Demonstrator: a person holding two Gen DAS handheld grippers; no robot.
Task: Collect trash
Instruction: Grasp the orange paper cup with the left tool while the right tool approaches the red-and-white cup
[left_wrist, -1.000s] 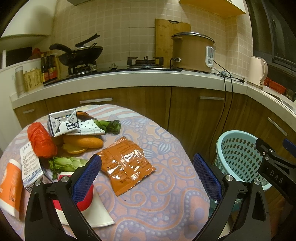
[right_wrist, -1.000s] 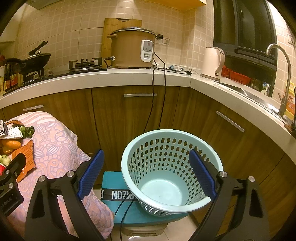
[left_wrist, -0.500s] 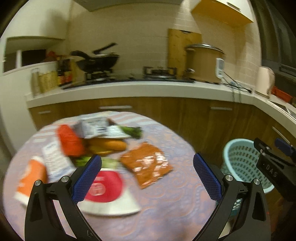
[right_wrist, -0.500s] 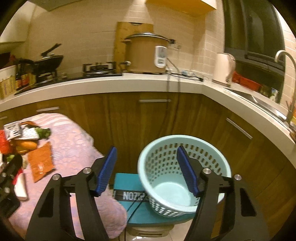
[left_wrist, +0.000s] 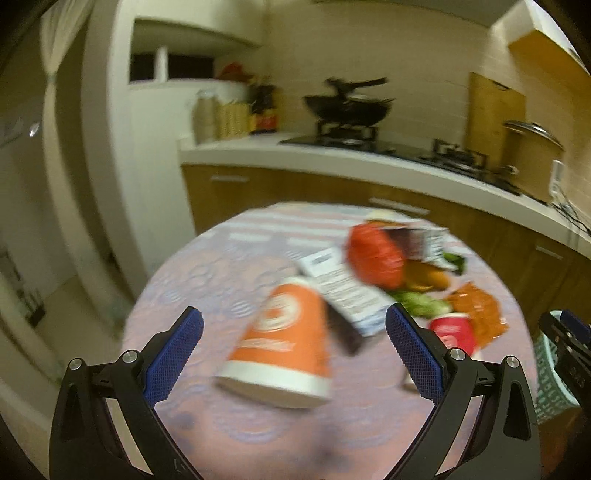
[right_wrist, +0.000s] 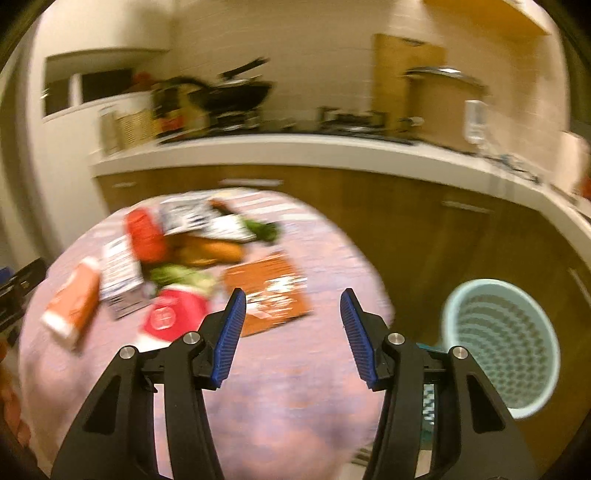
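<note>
Trash lies on a round table with a pink patterned cloth. An orange paper cup lies on its side right in front of my left gripper, which is open and empty. Beyond it are a white printed packet, a red bag, a red cup and an orange foil packet. My right gripper is open and empty above the table's near side, just short of the orange foil packet. A light blue basket stands on the floor to the right.
Vegetables and an orange-coloured food item lie among the trash. A kitchen counter with a wok and a rice cooker runs behind the table. Wooden cabinets stand between table and basket. Both views are blurred.
Both grippers have swung left: the left from the foil packet to face the orange cup, the right from the basket to face the table. The right jaws have narrowed.
</note>
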